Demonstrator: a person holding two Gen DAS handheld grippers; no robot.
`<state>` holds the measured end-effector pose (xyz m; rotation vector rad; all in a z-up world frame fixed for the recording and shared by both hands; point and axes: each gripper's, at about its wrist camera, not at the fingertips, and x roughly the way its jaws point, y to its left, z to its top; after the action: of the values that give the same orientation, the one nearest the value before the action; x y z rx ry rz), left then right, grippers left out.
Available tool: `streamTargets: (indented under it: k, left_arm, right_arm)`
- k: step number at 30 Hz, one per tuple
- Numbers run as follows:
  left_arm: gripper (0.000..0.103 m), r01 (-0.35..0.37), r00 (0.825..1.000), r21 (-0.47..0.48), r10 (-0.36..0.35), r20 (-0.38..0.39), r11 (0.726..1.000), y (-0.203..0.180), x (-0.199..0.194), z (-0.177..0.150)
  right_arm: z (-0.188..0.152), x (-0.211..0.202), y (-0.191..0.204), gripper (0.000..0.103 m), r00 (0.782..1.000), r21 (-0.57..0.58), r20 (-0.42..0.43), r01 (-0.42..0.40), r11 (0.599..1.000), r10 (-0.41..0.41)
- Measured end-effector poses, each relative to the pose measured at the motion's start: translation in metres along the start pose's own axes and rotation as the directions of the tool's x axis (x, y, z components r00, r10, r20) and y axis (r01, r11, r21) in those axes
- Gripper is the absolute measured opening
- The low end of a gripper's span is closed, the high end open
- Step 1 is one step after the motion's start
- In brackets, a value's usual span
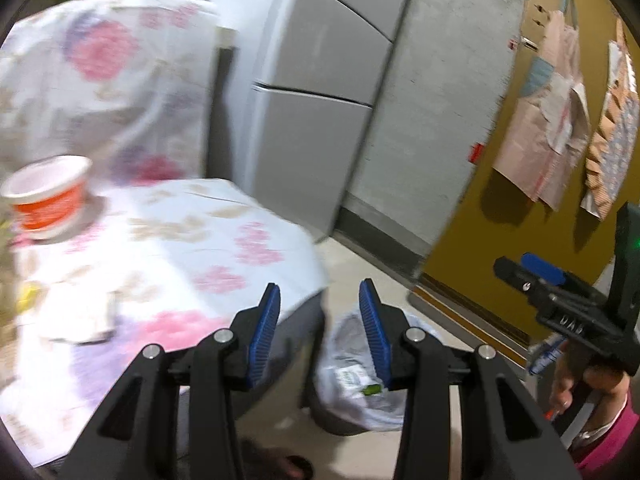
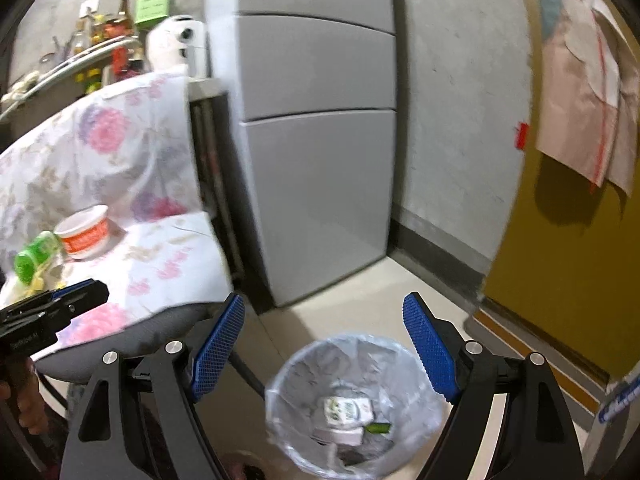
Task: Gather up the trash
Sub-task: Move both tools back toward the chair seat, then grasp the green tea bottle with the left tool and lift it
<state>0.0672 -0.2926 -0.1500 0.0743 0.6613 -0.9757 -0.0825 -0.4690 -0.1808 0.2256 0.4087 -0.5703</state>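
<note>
A trash bin (image 2: 356,404) lined with a clear bag stands on the floor and holds a white carton (image 2: 346,410) and a green scrap. My right gripper (image 2: 324,344) is open and empty above the bin. My left gripper (image 1: 319,320) is open and empty over the chair's front edge, with the bin (image 1: 360,380) below it. An orange and white cup (image 2: 84,236) and a green bottle (image 2: 34,258) lie on the floral-covered chair seat (image 2: 168,264). The cup (image 1: 48,196) and a crumpled wrapper (image 1: 80,320) show in the left wrist view.
A grey fridge (image 2: 316,140) stands behind the chair. A yellow door (image 2: 560,280) with hanging cloths is at the right. A shelf with bottles (image 2: 100,32) is at the back left. The floor (image 2: 360,300) runs between fridge and bin.
</note>
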Motion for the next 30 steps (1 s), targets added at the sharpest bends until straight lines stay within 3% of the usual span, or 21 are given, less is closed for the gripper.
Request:
streamTargets:
  k: [5, 11, 14, 19, 25, 30]
  left_arm:
    - [0.053, -0.115, 0.992, -0.047, 0.117, 0.039, 0.992, 0.04, -0.05, -0.007]
    - [0.068, -0.262, 0.96, -0.176, 0.276, 0.057, 0.949, 0.095, -0.102, -0.013]
    - [0.074, -0.339, 0.929, -0.233, 0.363, 0.068, 0.911, 0.122, -0.128, -0.015]
    - [0.078, -0.461, 0.864, -0.312, 0.5, 0.054, 0.831, 0.164, -0.161, -0.016]
    - [0.083, -0.517, 0.82, -0.388, 0.572, 0.03, 0.763, 0.21, -0.18, 0.0]
    - [0.092, -0.539, 0.811, -0.385, 0.585, 0.002, 0.749, 0.229, -0.162, 0.017]
  right_arm:
    - [0.01, 0.003, 0.053, 0.081, 0.994, -0.053, -0.001, -0.113, 0.992, 0.114]
    - [0.019, 0.008, 0.127, 0.081, 0.969, -0.15, -0.02, -0.246, 0.957, 0.246]
    - [0.024, 0.011, 0.164, 0.081, 0.953, -0.203, -0.03, -0.301, 0.932, 0.301]
    - [0.032, 0.021, 0.215, 0.082, 0.927, -0.261, -0.049, -0.371, 0.891, 0.372]
    - [0.043, 0.034, 0.266, 0.082, 0.898, -0.293, -0.067, -0.435, 0.852, 0.436]
    - [0.049, 0.046, 0.287, 0.082, 0.886, -0.291, -0.066, -0.458, 0.84, 0.459]
